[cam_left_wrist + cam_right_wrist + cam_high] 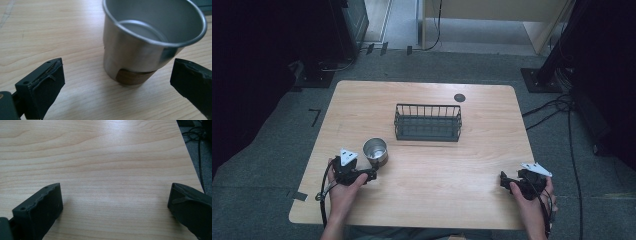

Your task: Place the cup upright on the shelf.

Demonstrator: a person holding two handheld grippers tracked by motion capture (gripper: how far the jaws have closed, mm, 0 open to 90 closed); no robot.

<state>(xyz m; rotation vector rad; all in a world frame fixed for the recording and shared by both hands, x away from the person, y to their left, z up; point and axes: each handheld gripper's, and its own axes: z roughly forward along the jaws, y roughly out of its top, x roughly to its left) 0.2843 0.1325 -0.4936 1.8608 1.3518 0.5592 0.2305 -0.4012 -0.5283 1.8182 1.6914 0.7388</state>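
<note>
A small metal cup [375, 151] stands upright and empty on the wooden table [427, 200], at its left front. My left gripper [371, 174] sits just in front of the cup, held by a hand. In the left gripper view the cup [147, 42] rises close ahead and right of centre, and my left gripper [117, 82] is open, its jaws wide apart and touching nothing. My right gripper [503, 179] rests low at the table's right front, held by the other hand. Its own view shows my right gripper [115, 205] open over bare wood.
A black wire basket [428, 122] stands empty at the middle of the table, behind the cup. A dark round disc [459, 98] lies near the far edge. The table's right edge [190, 157] runs close to the right gripper, with cables on the grey floor beyond.
</note>
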